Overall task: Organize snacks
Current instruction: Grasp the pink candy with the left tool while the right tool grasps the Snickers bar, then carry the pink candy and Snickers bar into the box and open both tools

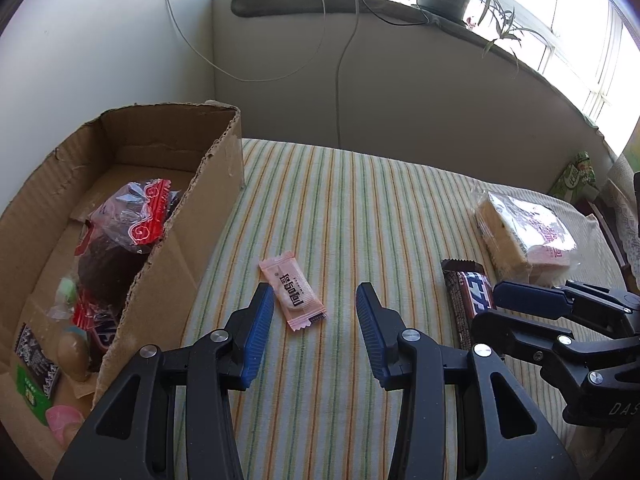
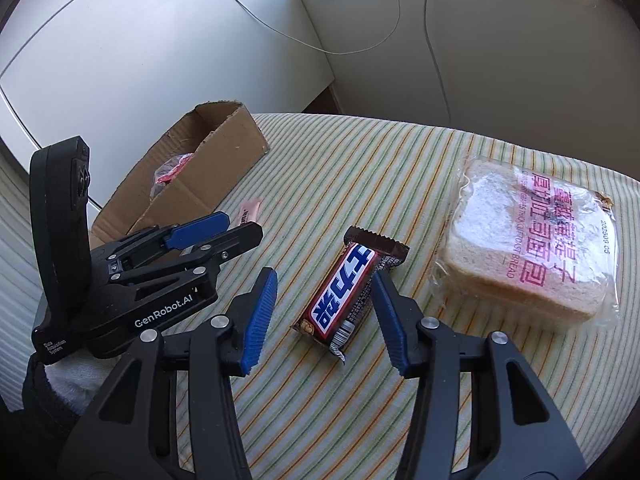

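A pink candy packet (image 1: 294, 296) lies on the striped cloth between the fingers of my left gripper (image 1: 314, 292). It lies close to the left pad, and the jaws stand open around it. A brown, red and blue chocolate bar (image 2: 344, 288) lies between the fingers of my right gripper (image 2: 325, 280). The right pad is at the bar's edge and the left pad is apart from it, so these jaws are open too. The bar (image 1: 466, 296) and the right gripper (image 1: 486, 306) show at the right of the left wrist view. The left gripper (image 2: 240, 226) shows at the left of the right wrist view.
An open cardboard box (image 1: 192, 216) at the left, also seen as the box (image 2: 224, 160), holds several wrapped snacks. A bagged loaf of sliced bread (image 2: 532, 236) lies at the right. A green packet (image 1: 576, 176) sits at the cloth's far right edge. Cables hang down the wall behind.
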The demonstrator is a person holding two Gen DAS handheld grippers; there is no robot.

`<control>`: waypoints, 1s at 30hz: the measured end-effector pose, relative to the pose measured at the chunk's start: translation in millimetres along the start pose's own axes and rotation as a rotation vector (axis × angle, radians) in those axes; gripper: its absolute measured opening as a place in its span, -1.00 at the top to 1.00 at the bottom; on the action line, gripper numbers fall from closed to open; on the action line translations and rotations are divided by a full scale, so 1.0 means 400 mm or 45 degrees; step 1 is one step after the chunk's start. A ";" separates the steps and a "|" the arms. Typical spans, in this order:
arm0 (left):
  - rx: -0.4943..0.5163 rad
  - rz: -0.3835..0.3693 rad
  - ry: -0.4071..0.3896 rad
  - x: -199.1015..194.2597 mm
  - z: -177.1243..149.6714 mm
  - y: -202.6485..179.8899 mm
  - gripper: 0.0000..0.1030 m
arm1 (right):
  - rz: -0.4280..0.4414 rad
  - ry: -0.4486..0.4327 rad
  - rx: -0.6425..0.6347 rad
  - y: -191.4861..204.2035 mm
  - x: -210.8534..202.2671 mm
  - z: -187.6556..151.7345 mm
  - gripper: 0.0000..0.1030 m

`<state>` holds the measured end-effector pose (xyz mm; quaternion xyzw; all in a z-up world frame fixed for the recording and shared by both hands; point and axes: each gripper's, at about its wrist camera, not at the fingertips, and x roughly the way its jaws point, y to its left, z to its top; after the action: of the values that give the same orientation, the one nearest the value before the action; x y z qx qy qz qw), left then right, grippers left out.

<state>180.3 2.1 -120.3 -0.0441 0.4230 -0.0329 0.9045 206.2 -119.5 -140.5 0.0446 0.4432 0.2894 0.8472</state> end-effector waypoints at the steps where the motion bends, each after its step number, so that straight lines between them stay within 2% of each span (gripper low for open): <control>1: 0.004 0.002 0.005 0.005 0.001 -0.004 0.20 | -0.015 0.001 -0.005 0.003 0.004 0.001 0.04; 4: 0.015 0.002 0.025 0.030 0.011 -0.005 0.24 | -0.059 0.017 -0.012 0.008 0.023 0.007 0.07; 5: 0.014 0.005 0.031 0.038 0.013 -0.005 0.32 | -0.067 0.026 -0.008 0.008 0.030 0.008 0.07; 11: 0.013 0.003 0.033 0.060 0.024 -0.008 0.48 | -0.150 0.052 -0.052 0.020 0.069 0.013 0.17; 14: 0.021 0.003 0.031 0.066 0.029 -0.015 0.64 | -0.187 0.052 -0.092 0.032 0.074 0.013 0.24; 16: 0.023 0.002 0.028 0.067 0.030 -0.020 0.64 | -0.198 0.049 -0.106 0.035 0.074 0.010 0.41; 30: 0.045 -0.053 -0.026 -0.014 -0.002 -0.018 0.65 | -0.149 0.019 -0.073 0.029 0.005 -0.009 0.42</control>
<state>175.9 -4.4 -115.7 -0.0374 0.4119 -0.0586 0.9086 199.1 -109.6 -140.4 -0.0079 0.4430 0.2524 0.8602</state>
